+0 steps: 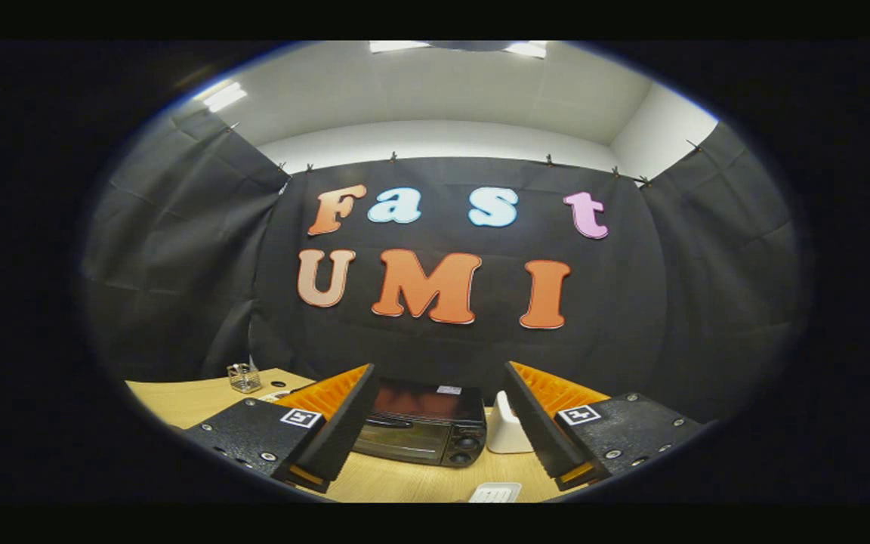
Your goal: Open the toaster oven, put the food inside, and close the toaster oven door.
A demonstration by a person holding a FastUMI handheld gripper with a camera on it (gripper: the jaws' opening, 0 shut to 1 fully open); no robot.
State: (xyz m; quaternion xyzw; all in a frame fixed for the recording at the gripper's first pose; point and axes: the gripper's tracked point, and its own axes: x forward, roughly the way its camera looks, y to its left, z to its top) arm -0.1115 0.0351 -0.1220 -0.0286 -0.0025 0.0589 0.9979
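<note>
A pale wooden bench (201,400) runs across the lower frame, black cloth walls behind and ceiling lights at top. The jaws (435,423) hang released, holding nothing; the toaster oven (424,431), door closed, sits beyond, framed in the gap between them. A white container (507,431) stands just beside its right.

black toaster oven (421,432) on wooden table (193,400), beyond spread fingers | white container (507,427) just right | wire holder (243,377) far left

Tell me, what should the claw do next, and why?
Probably move forward and down toward the toaster oven. Its door looks shut, and the open claw holds nothing and hangs short of it above the wooden table.
</note>
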